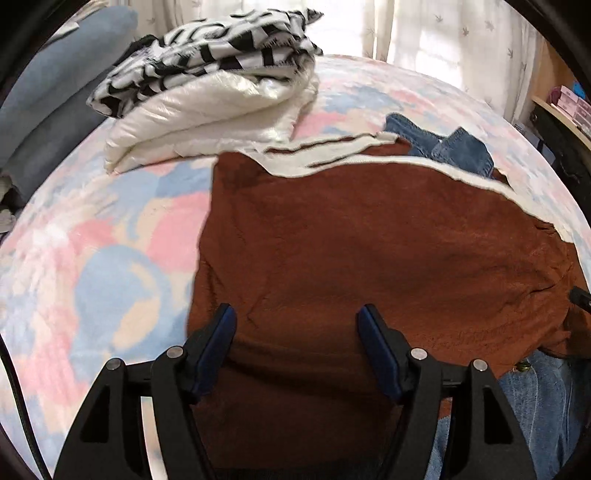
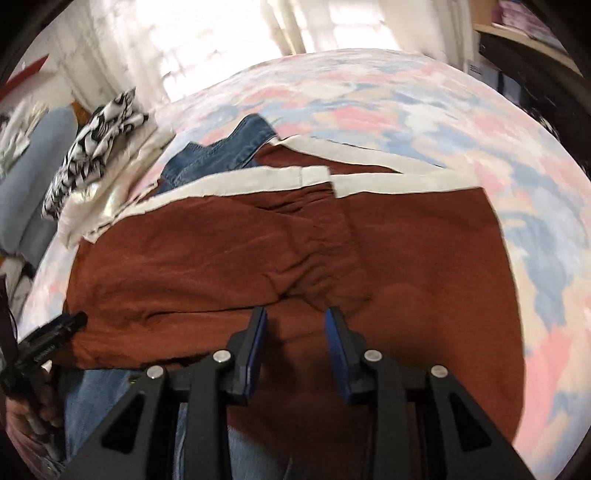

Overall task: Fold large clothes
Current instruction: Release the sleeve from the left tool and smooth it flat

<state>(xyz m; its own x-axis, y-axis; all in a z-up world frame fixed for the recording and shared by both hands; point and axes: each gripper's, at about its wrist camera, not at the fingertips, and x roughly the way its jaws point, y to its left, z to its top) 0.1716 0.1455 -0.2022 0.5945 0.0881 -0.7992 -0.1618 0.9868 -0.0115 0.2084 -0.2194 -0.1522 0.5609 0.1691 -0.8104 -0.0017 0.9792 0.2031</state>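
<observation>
A rust-brown garment [image 1: 369,251] with cream trim [image 1: 332,155] lies spread on the pastel patterned bed cover [image 1: 92,258]. In the right wrist view the brown garment [image 2: 424,277] shows a bunched ridge just beyond my fingertips. My left gripper [image 1: 295,314] hovers over the garment's near left part, jaws wide apart and nothing between them. My right gripper [image 2: 295,314] stands over its near middle with a narrower gap, and no cloth is pinched between its pads. A blue denim piece [image 1: 458,147] pokes out from under the far edge.
A folded white padded jacket [image 1: 207,114] with a black-and-white patterned cloth [image 1: 207,48] on top sits at the far left. A blue-grey cushion [image 1: 55,92] lies beyond it. More denim [image 1: 535,398] shows at the near edge. Curtains [image 1: 443,33] hang behind the bed; shelves [image 1: 569,103] stand at the right.
</observation>
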